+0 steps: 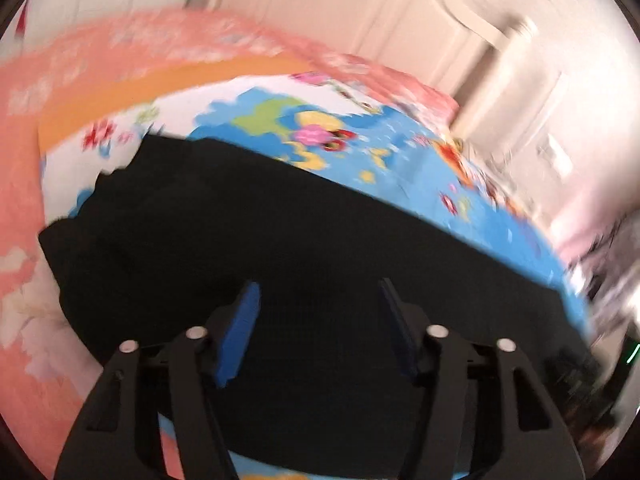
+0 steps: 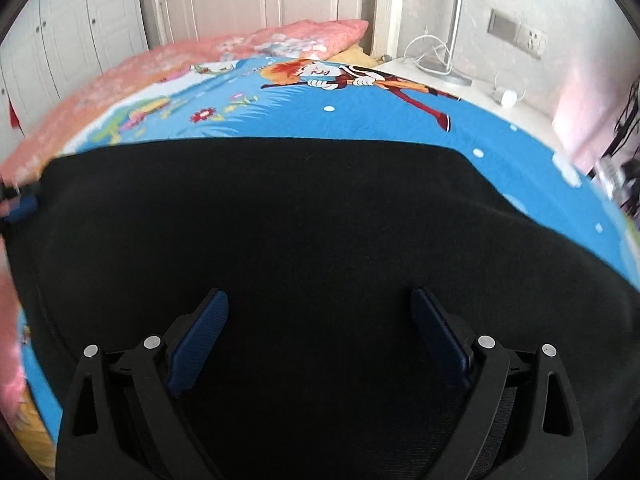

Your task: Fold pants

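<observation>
Black pants lie flat on a blue cartoon bedsheet, filling most of the right wrist view. They also show in the blurred left wrist view, with an uneven, bunched far-left end. My left gripper is open and empty, just above the black cloth. My right gripper is open and empty, low over the middle of the pants. The left gripper's blue tip shows at the pants' left edge in the right wrist view.
A pink floral quilt and pillow lie along the far side of the bed. A white nightstand with cables and a lamp base stands at the right. White wardrobe doors stand behind.
</observation>
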